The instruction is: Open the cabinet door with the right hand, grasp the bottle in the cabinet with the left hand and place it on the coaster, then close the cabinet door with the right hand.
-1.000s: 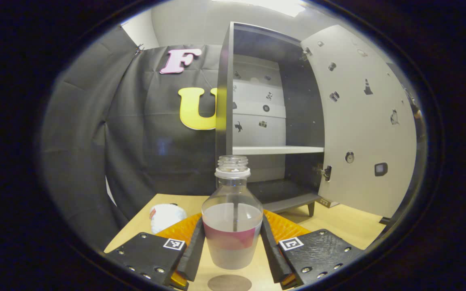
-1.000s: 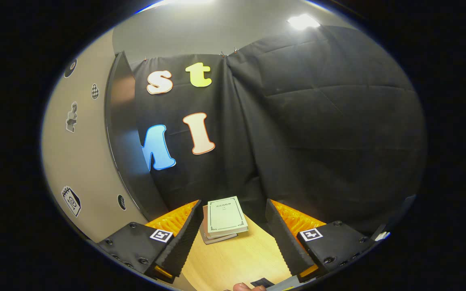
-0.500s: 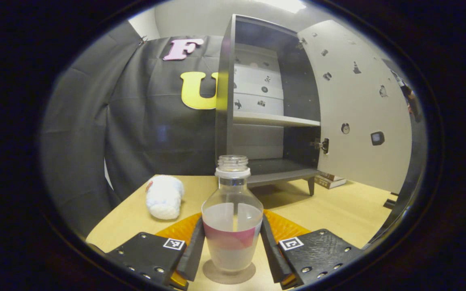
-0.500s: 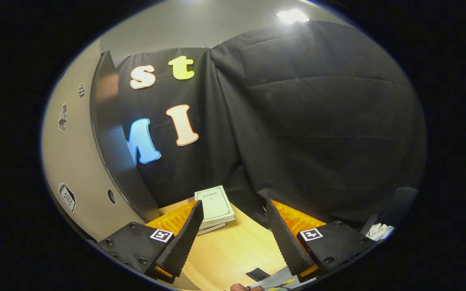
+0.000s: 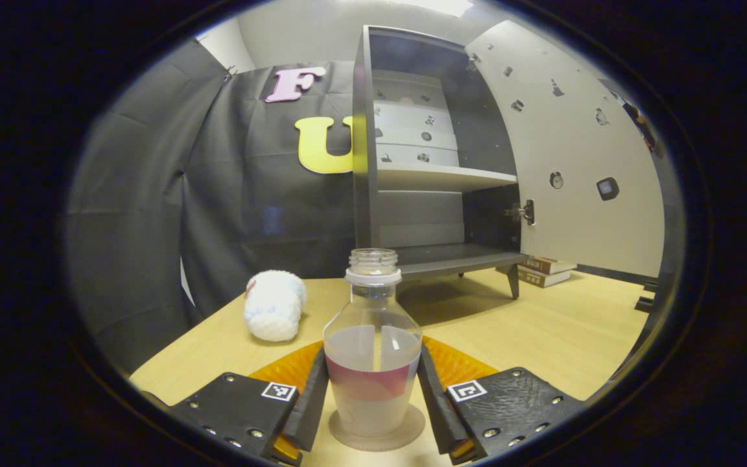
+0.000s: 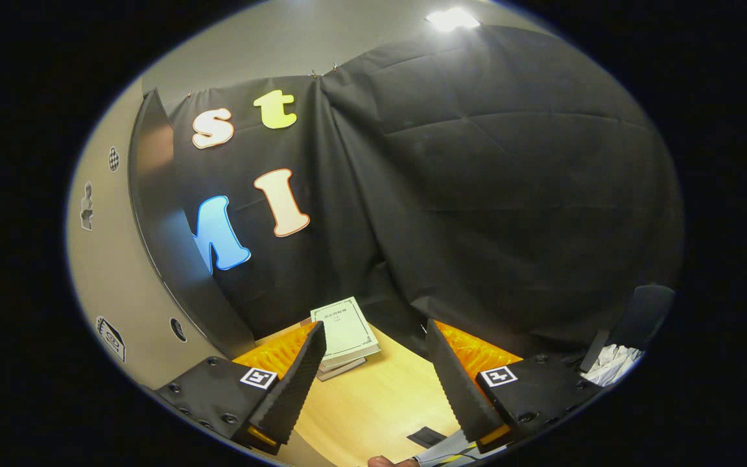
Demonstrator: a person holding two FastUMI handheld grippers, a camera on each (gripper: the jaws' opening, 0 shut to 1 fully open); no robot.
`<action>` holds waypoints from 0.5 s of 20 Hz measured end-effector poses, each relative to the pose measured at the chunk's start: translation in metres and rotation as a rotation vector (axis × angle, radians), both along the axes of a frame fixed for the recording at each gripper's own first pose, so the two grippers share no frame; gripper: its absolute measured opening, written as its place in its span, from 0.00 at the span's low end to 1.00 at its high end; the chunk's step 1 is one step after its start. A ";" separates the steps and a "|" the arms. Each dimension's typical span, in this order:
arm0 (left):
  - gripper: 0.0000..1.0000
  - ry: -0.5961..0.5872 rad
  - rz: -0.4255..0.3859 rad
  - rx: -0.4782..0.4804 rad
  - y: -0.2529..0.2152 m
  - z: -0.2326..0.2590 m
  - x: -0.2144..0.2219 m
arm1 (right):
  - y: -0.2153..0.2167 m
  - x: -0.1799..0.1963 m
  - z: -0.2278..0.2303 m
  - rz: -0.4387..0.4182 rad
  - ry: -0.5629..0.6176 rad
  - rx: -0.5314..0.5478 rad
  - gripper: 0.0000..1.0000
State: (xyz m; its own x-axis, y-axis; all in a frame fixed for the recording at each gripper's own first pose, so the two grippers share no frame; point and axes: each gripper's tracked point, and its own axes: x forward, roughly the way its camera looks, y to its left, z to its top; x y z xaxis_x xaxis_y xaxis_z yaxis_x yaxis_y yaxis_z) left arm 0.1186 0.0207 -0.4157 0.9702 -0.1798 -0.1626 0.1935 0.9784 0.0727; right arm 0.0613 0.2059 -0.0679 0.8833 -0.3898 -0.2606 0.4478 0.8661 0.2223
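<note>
In the left gripper view the left gripper [image 5: 373, 395] clamps the bottle [image 5: 373, 363] low on its body, both fingers pressing its sides, and the bottle's base sits over the round coaster [image 5: 377, 436] on the worktop [image 5: 542, 337]; whether it bears its full weight there I cannot tell. The low grip keeps the open-necked, part-filled bottle upright and steady, which suits setting it down without a spill. The gripper points level and forward, straight at the cabinet [image 5: 425, 168]. Left of the bottle, farther off, a white fluffy thing [image 5: 273, 312] lies on the worktop. Beyond stands the cabinet, its lower compartment bare, its door [image 5: 574, 149] swung wide to the right, with books [image 5: 545, 270] on the worktop behind its foot. By my reading the placing is nearly done: releasing the bottle and closing the door remain. In the right gripper view the right gripper [image 6: 373, 383] is wide open and holds nothing, hovering over the worktop, tilted slightly down, with the door's edge [image 6: 159, 220] close on its left, well placed to push it shut. Ahead lie the books [image 6: 345, 334].
</note>
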 end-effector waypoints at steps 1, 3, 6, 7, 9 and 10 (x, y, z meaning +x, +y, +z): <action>0.70 -0.011 0.000 -0.001 -0.001 0.002 -0.004 | 0.003 0.002 -0.002 0.008 0.004 -0.015 0.98; 0.68 0.014 0.004 0.000 0.001 -0.004 -0.005 | 0.004 0.002 -0.006 0.011 0.013 -0.083 0.98; 0.75 0.037 0.004 0.000 0.004 -0.006 -0.005 | 0.013 -0.001 -0.005 0.040 0.009 -0.132 0.98; 0.74 0.047 0.000 0.008 0.002 -0.007 -0.005 | 0.012 -0.002 -0.007 0.043 0.009 -0.141 0.98; 0.75 0.055 -0.013 0.031 0.001 -0.005 -0.005 | 0.019 -0.004 -0.020 0.068 0.035 -0.152 0.98; 0.75 0.054 -0.016 0.046 0.002 -0.002 -0.004 | 0.025 -0.007 -0.027 0.085 0.053 -0.158 0.98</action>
State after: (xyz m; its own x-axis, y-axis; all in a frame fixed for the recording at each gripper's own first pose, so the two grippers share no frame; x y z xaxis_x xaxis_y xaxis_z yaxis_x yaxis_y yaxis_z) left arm 0.1149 0.0224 -0.4182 0.9568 -0.1864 -0.2231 0.2140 0.9710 0.1063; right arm 0.0545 0.2308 -0.0950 0.9014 -0.3543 -0.2489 0.3791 0.9235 0.0584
